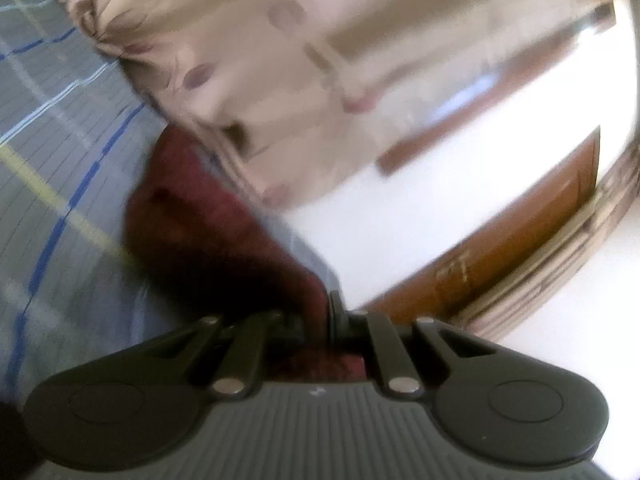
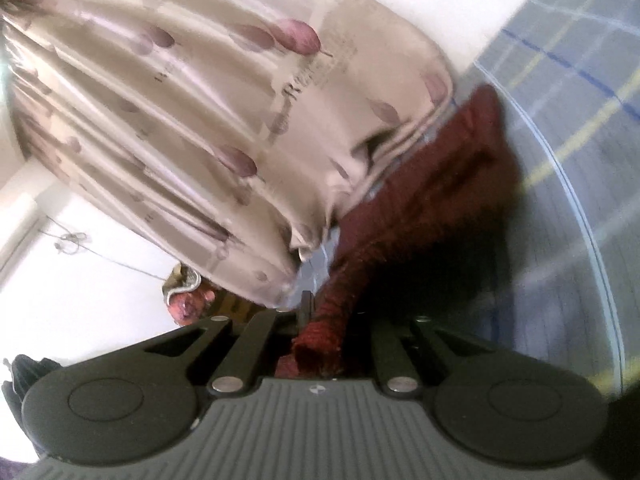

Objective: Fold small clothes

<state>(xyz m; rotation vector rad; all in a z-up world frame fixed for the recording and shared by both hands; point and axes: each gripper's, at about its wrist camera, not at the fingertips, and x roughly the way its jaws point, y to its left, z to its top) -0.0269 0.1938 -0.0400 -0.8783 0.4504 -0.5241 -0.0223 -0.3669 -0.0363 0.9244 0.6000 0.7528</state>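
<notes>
The dark red garment, a rough knitted-looking cloth, hangs stretched between the two grippers above the checked sheet, its lower part dark with shadow and blurred, so whether it still touches the sheet cannot be told. The left gripper has its jaws closed tight on one edge of the garment, which bunches into a narrow red strip where it runs in between them and shows again as a red patch behind them. The right gripper is likewise clamped on another edge, a thick red fold sticking out towards the camera between its linkage bars. From each grip the cloth spreads away and widens towards the middle of the view. The sheet is grey-blue with white, yellow and blue lines. Behind the garment hangs a shiny beige curtain printed with purple leaves, its folds falling close by the cloth. Beyond it stand a white wall and, in the left view, a brown wooden door. Both views are tilted and smeared.
</notes>
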